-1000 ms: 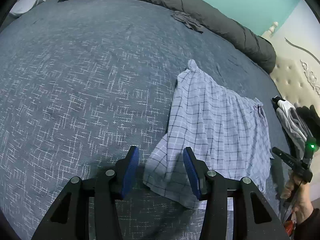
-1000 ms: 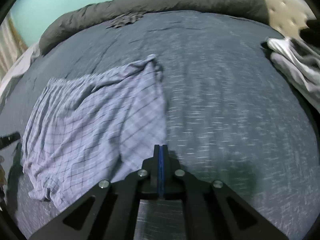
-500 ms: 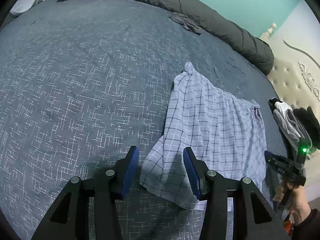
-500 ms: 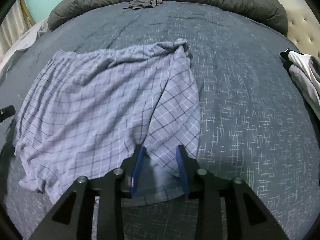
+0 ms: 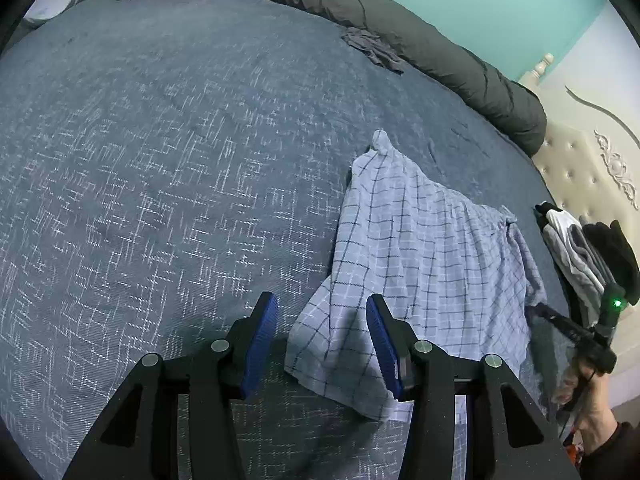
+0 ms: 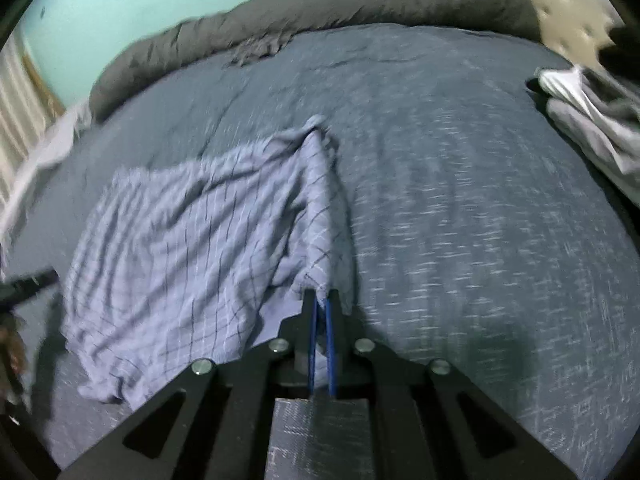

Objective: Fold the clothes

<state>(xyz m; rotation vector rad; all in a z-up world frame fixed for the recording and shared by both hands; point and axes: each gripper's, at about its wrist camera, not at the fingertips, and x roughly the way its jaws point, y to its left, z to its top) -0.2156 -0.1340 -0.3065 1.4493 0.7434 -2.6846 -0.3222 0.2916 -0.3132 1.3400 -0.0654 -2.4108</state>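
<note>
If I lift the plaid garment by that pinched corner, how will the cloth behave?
The plaid garment will likely hang limp: it already drapes in soft folds from the right gripper, whose jaws have just closed on its edge. It looks thin and light, so it may drag across the bedspread rather than lift evenly. The open left gripper could catch the sagging corner.

Parted left tongs (image 5: pixel 322 314) over checked cloth (image 5: pixel 424 264)

I see a bed (image 5: pixel 168 184) with dark blue flecked cover filling the view. Grey rolled duvet (image 5: pixel 400 36) along its far edge, teal wall (image 5: pixel 480 4) behind that, cream tufted headboard (image 5: pixel 580 168) at bed's right.
</note>
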